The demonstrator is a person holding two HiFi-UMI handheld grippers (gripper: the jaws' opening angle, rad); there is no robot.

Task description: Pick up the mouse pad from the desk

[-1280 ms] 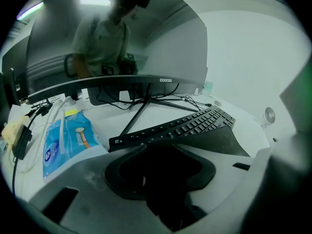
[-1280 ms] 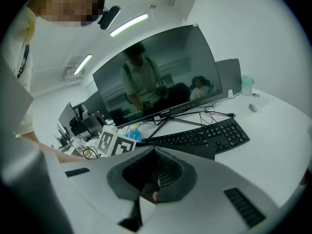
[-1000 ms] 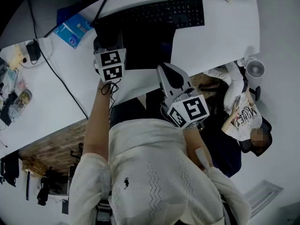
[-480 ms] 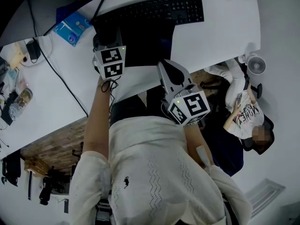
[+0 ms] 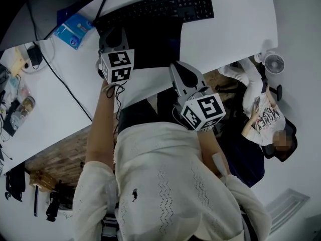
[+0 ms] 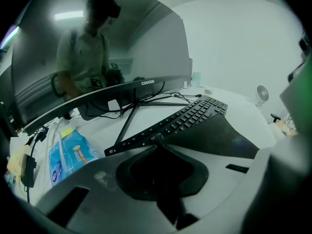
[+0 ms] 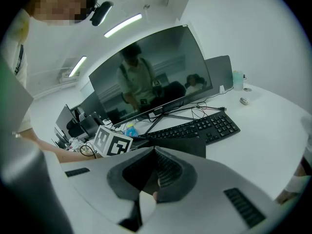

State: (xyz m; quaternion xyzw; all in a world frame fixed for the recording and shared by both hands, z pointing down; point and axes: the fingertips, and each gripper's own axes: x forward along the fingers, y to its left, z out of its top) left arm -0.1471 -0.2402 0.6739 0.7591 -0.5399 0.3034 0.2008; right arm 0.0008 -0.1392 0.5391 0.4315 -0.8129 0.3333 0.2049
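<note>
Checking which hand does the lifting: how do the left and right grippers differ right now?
The left gripper reaches onto the desk at the left corner of the mouse pad; the right gripper hovers back by the desk's near edge. The left gripper's jaws have just been closing, with the pad's corner between them; the right gripper's hold nothing. Both show jaws together.

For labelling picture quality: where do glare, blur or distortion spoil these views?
Head view: fisheye warp; the desk looks washed out. Left gripper view: monitor full of reflections, black vignette. Right gripper view: ceiling lamp glares, foreground blurred.
</note>
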